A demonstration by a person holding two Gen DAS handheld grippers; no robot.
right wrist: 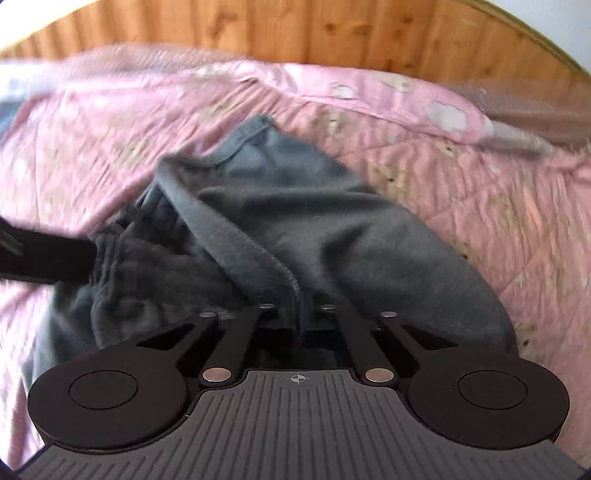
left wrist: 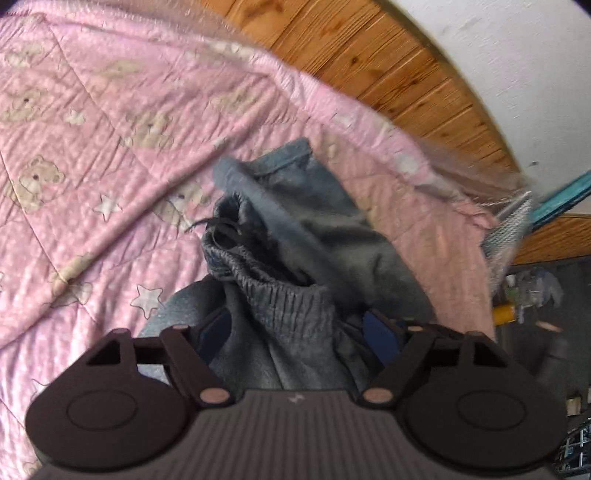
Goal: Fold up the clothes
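Grey sweatpants (right wrist: 295,229) lie bunched on a pink teddy-bear quilt (left wrist: 92,155), near its wooden headboard (right wrist: 295,33). The right gripper (right wrist: 299,314) is clenched on a fold of the sweatpants; the left gripper (left wrist: 299,325) stands spread wide — the elastic waistband sits between its fingers, ungripped.

Count: one grey garment (left wrist: 295,236), sweatpants by the look of the waistband, though blurred. One pink quilt (left wrist: 92,147). Two grippers: left (left wrist: 295,328), right (right wrist: 300,314). One wooden headboard (right wrist: 295,29).
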